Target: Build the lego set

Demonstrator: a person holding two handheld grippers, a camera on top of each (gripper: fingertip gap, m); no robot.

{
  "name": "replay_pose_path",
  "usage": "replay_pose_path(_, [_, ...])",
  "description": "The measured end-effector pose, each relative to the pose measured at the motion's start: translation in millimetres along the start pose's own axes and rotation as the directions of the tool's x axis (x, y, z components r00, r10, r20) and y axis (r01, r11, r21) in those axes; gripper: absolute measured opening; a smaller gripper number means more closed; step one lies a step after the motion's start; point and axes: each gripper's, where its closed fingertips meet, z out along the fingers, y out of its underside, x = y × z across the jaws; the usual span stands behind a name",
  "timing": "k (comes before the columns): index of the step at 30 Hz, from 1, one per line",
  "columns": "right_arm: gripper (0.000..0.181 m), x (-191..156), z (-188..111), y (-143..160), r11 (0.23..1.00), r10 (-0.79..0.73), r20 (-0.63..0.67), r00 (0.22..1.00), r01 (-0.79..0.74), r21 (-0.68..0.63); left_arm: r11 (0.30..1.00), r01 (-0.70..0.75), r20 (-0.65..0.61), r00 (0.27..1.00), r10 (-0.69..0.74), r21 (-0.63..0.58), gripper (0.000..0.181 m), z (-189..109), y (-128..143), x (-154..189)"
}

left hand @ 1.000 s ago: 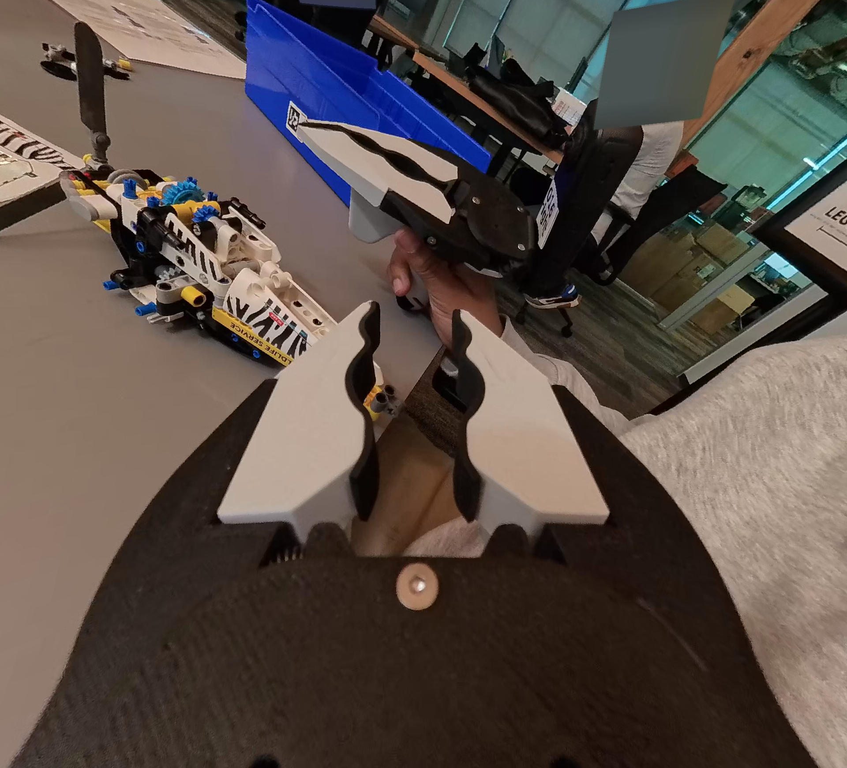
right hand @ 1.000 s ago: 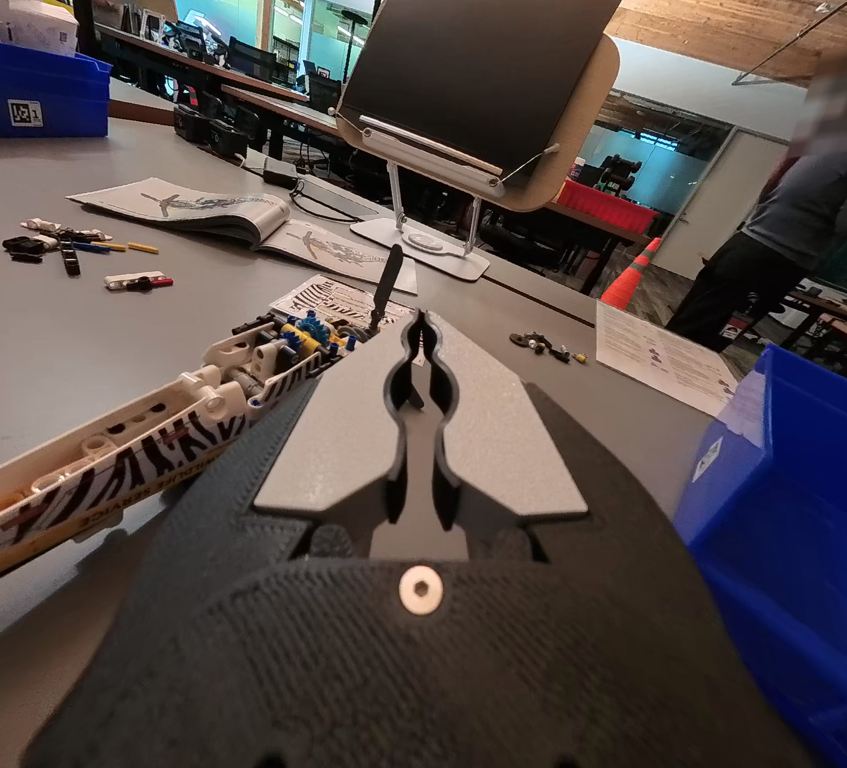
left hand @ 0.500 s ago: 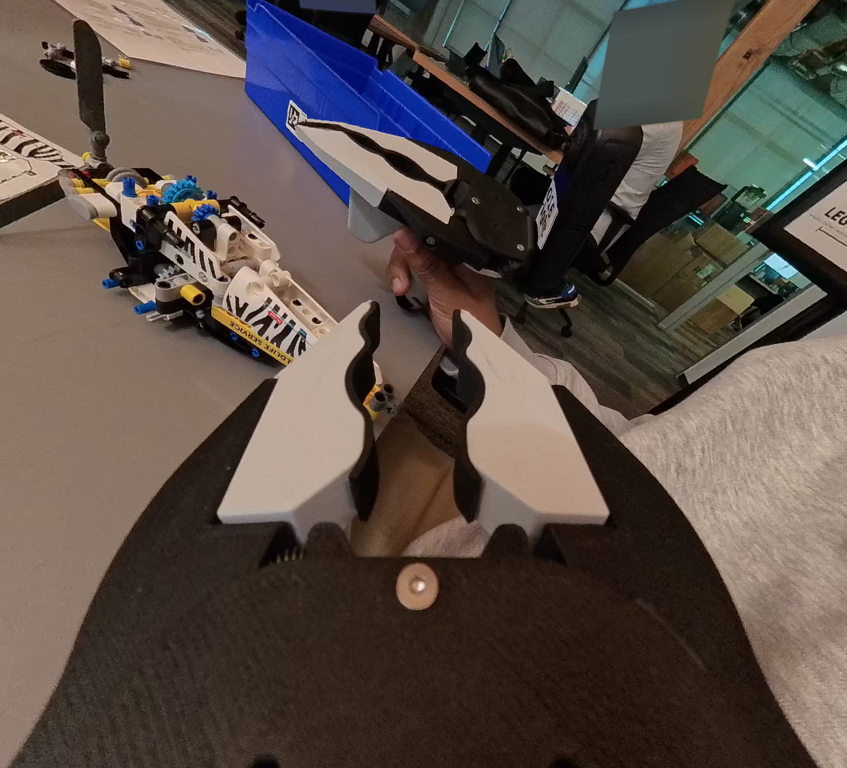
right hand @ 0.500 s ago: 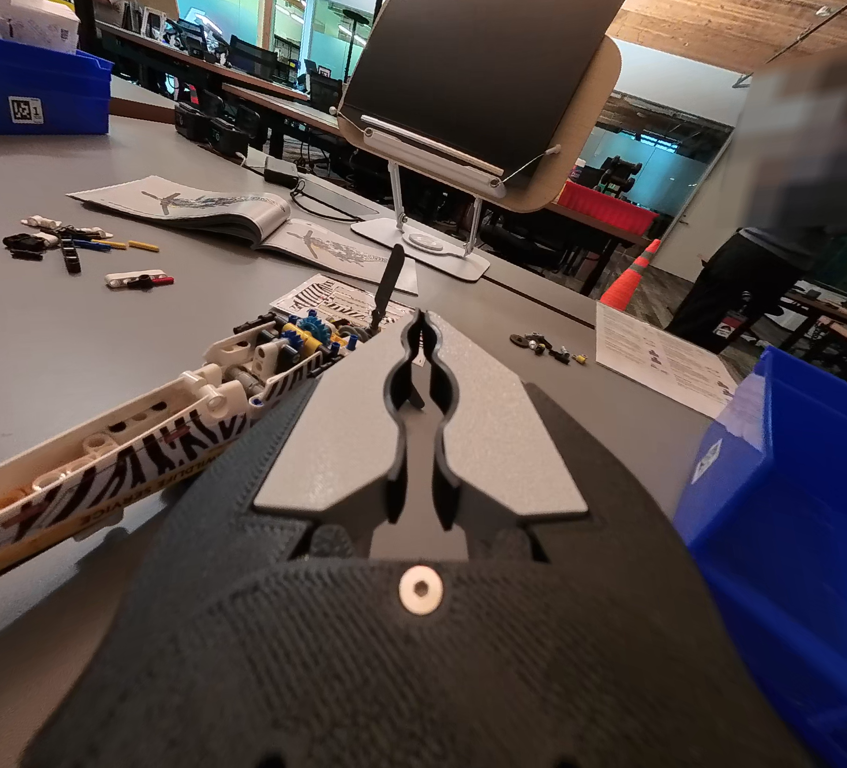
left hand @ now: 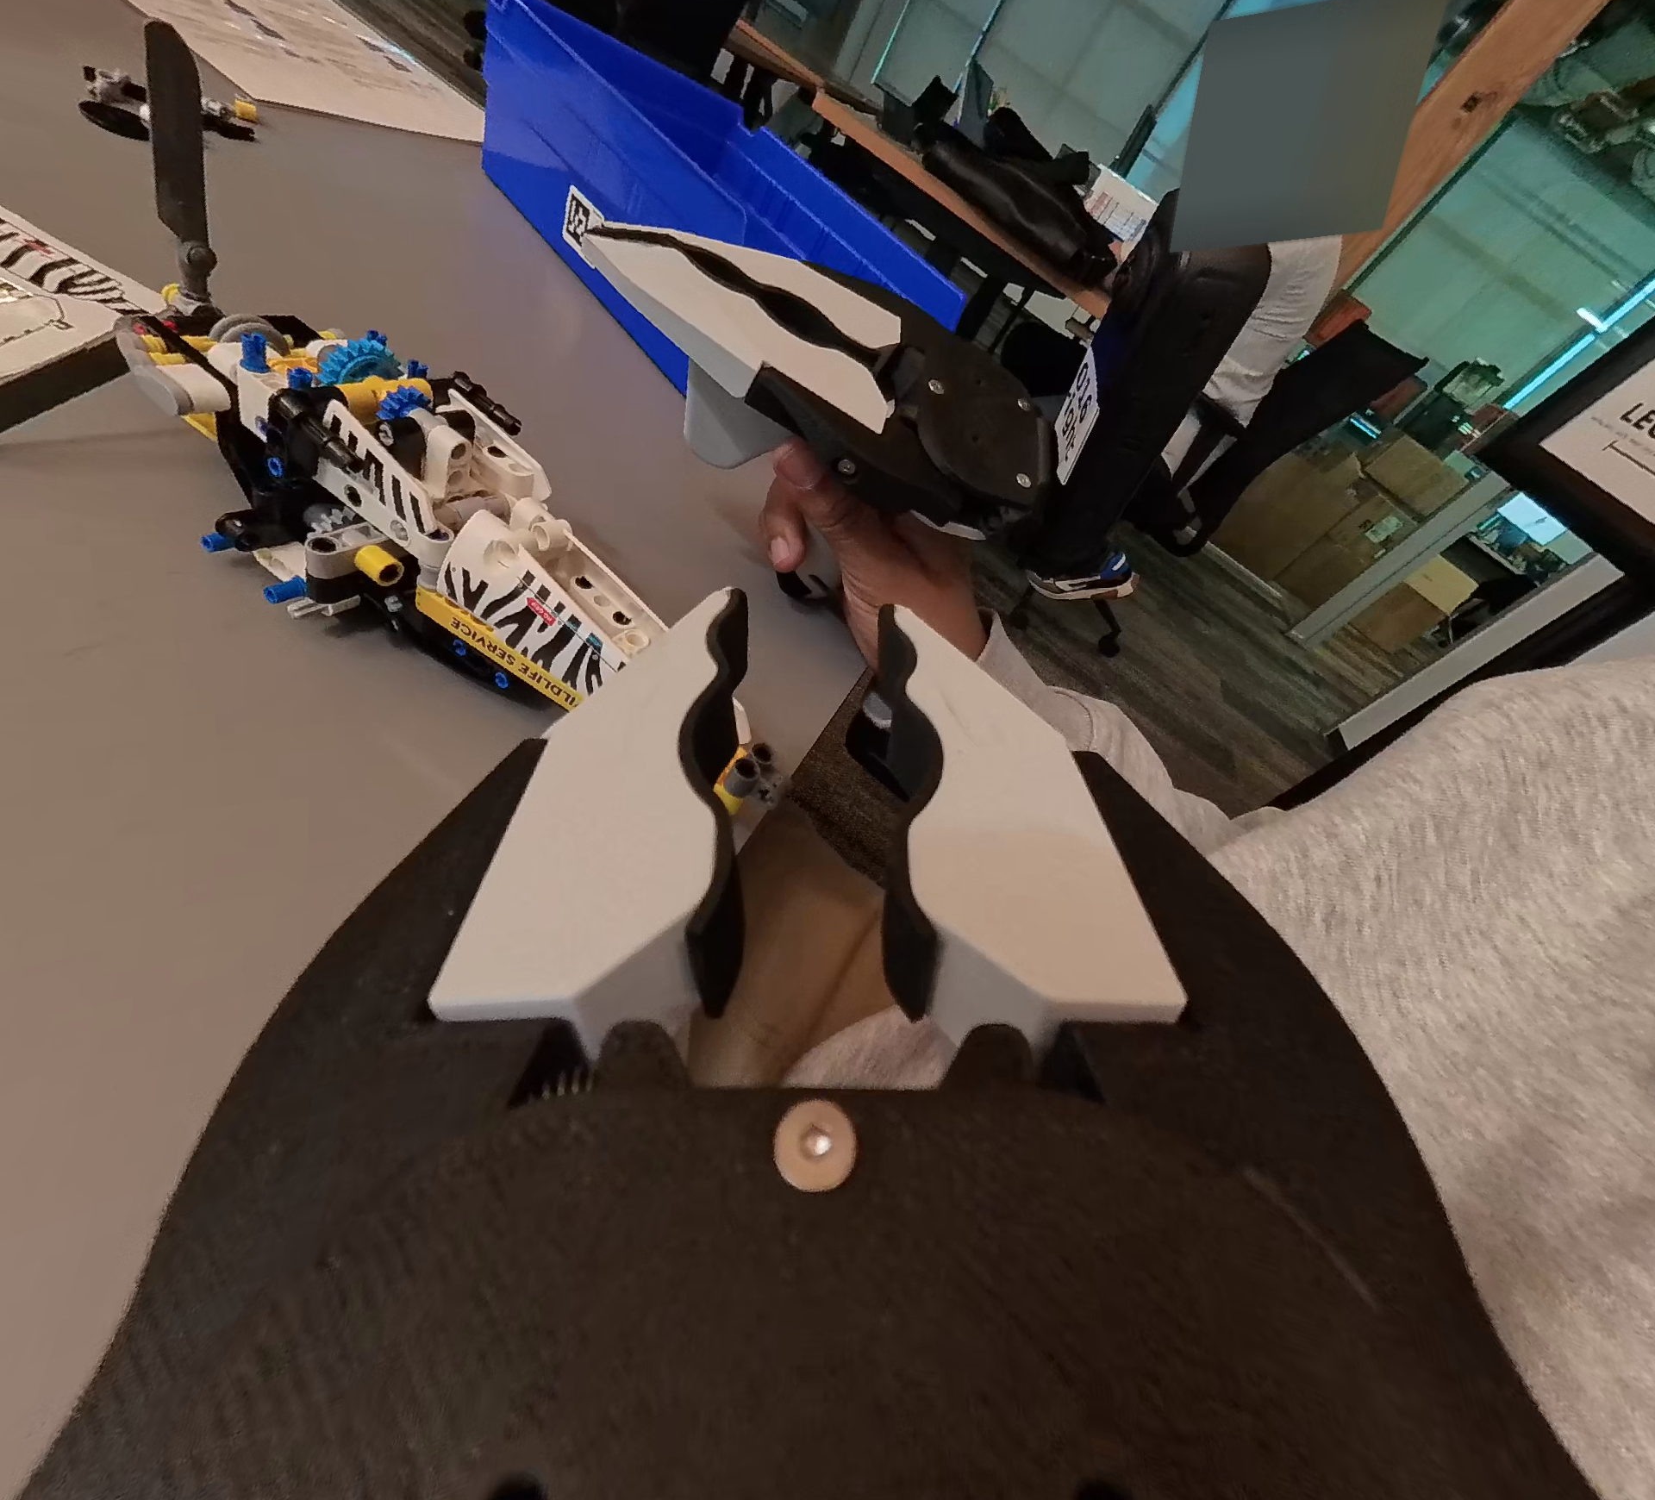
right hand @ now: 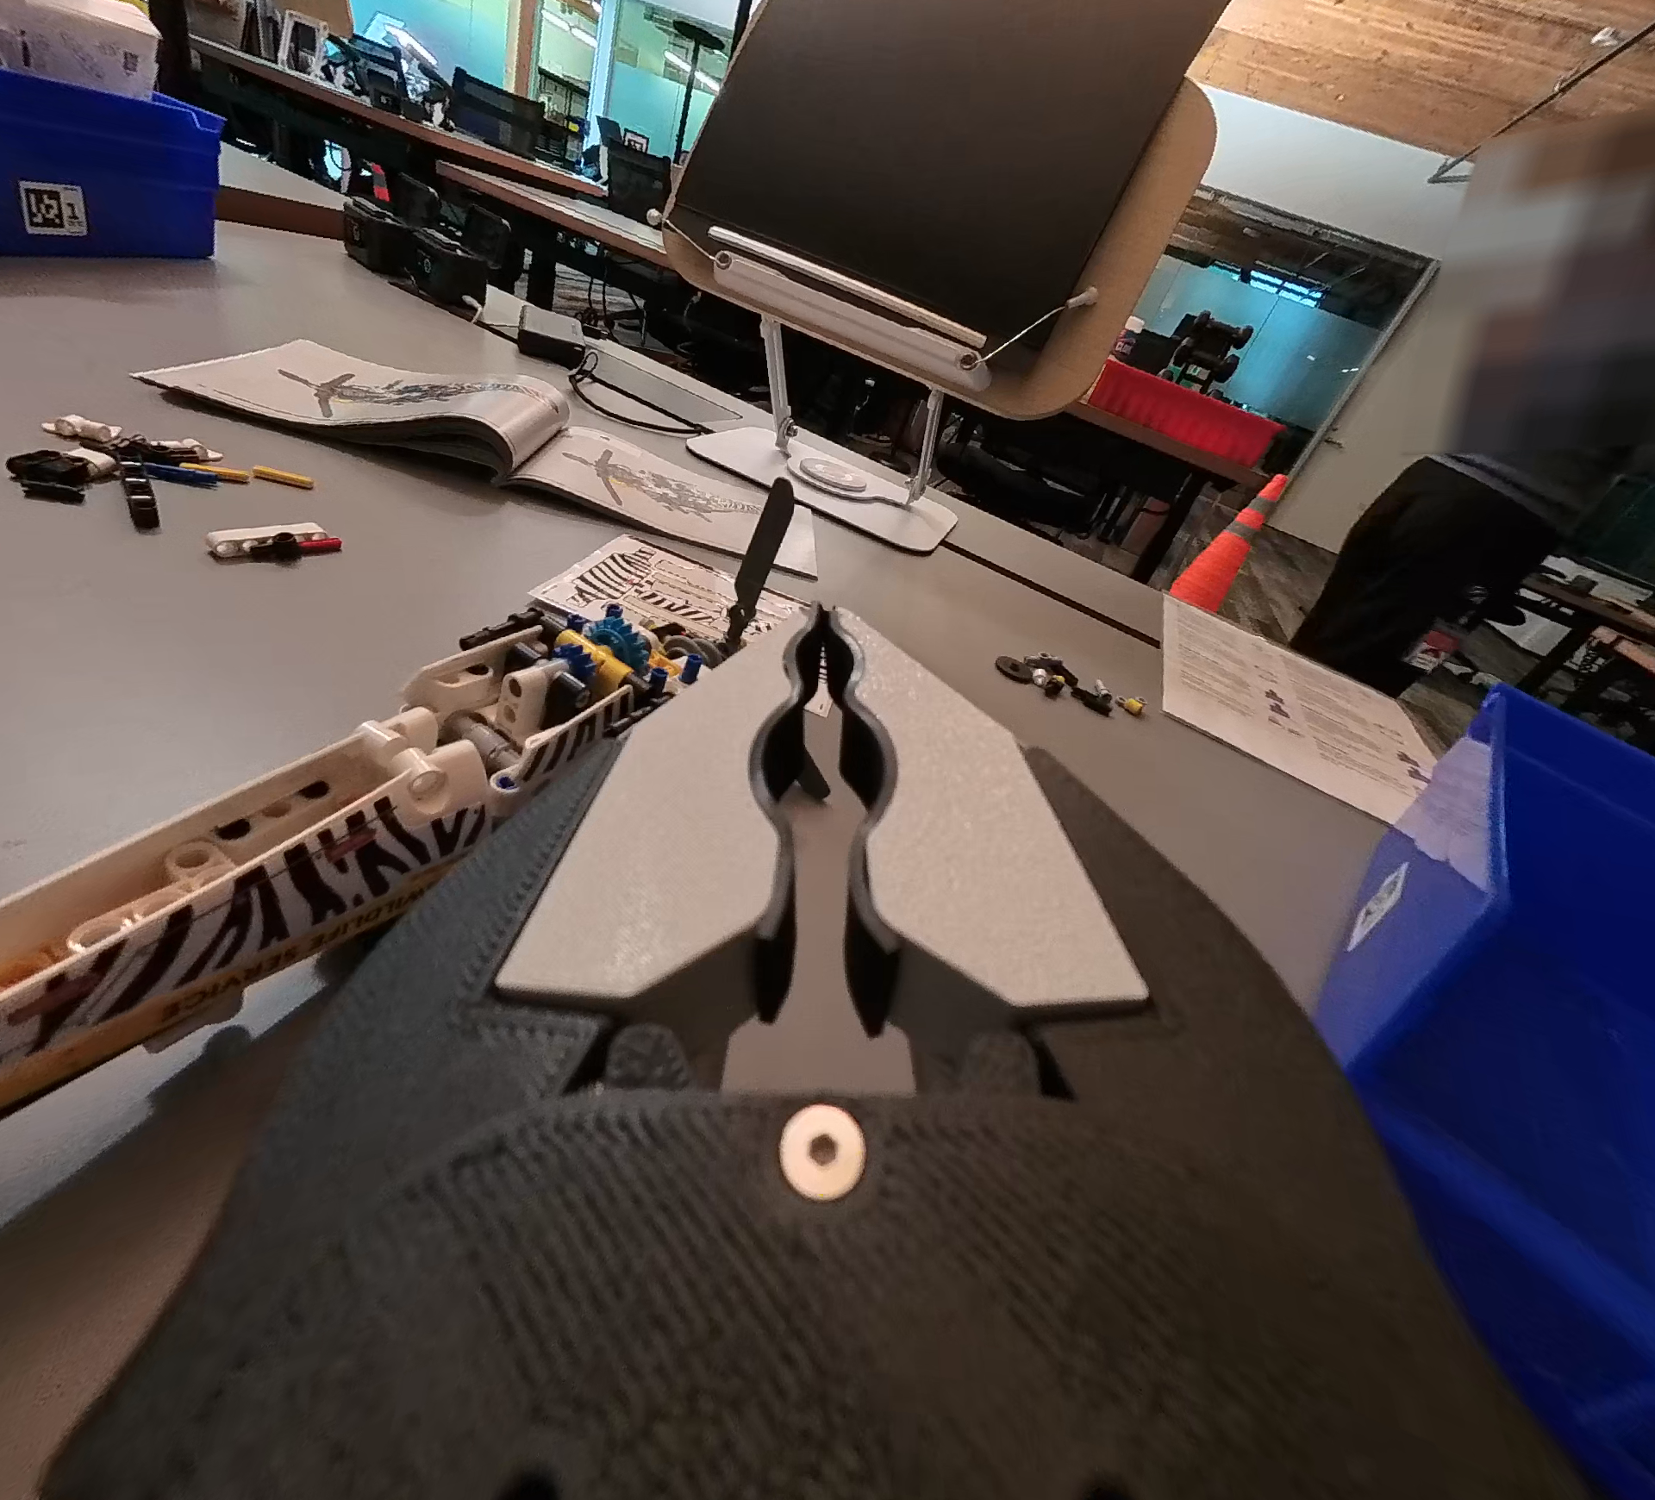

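Note:
A partly built lego helicopter with zebra-striped white panels, blue gears and an upright black rotor blade lies on the grey table. My left gripper is open and empty, near the table's edge just right of the model's tail. A small yellow-and-grey piece lies between its fingers on the table. My right gripper is shut with its tips touching, low over the table beside the model. It also shows in the left wrist view, held by a hand.
A blue bin stands close on the right. A second blue bin is far left. An open instruction booklet, a sticker sheet, a tablet stand, a paper sheet and loose parts lie around. My right fingertips sit around 15 centimeters from my left ones.
Both grippers and the model have stayed in place. Only a person in the background at the right of the right wrist view has shifted.

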Motion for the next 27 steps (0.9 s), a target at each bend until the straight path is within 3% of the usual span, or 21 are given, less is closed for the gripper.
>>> replay_pose_path(27, [0.000, -1.2, 0.9, -0.2, 1.000, -0.014, 0.000, 1.000, 0.014, 0.002, 1.000, 0.003, 0.018, 1.000, -0.003, -0.008, 0.031, 1.6, 3.7, -2.5])
